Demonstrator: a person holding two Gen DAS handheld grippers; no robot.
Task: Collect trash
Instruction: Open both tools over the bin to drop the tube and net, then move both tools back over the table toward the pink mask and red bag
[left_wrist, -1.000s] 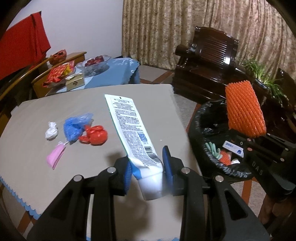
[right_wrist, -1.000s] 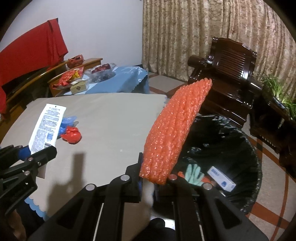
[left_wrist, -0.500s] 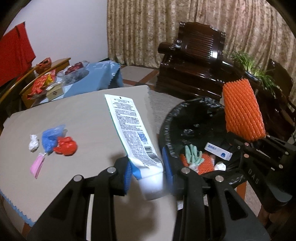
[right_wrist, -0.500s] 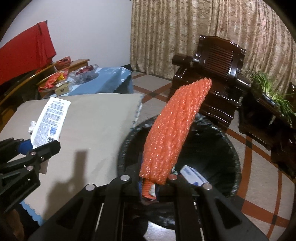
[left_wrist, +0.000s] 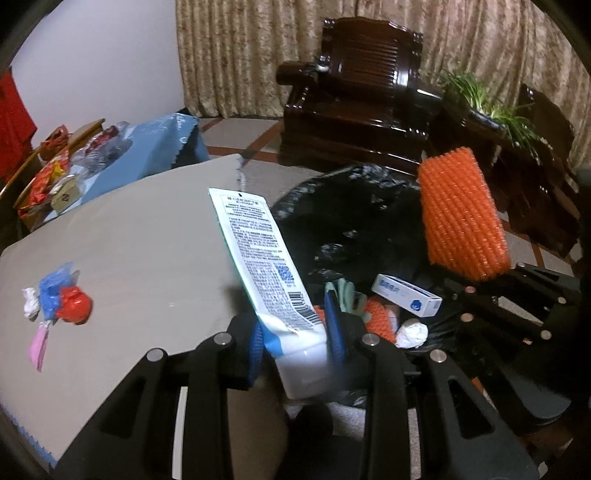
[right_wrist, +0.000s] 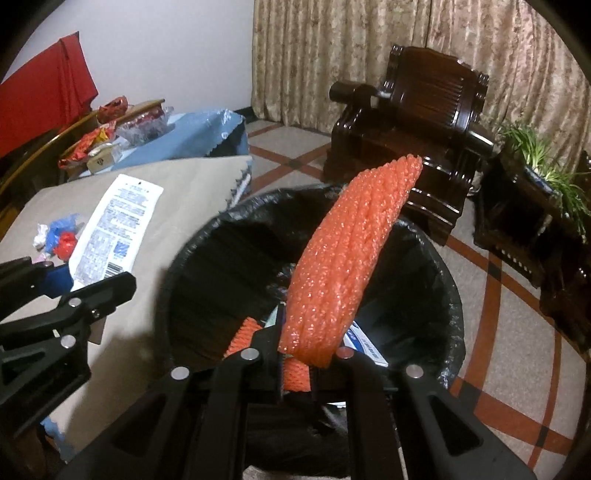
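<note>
A: Left gripper (left_wrist: 295, 332)?
B: Jaws pinching the white tube (left_wrist: 266, 266) near its cap, at the tabletop's (left_wrist: 147, 240) right edge beside the black-lined bin (right_wrist: 436, 258).
A: Right gripper (right_wrist: 297, 363)?
B: Jaws pinching the orange foam net (right_wrist: 343, 266), tilted over the bin's opening.
A: Leftovers?
B: Red, blue, white, pink scraps (left_wrist: 55, 302) far left on the tabletop.
</note>
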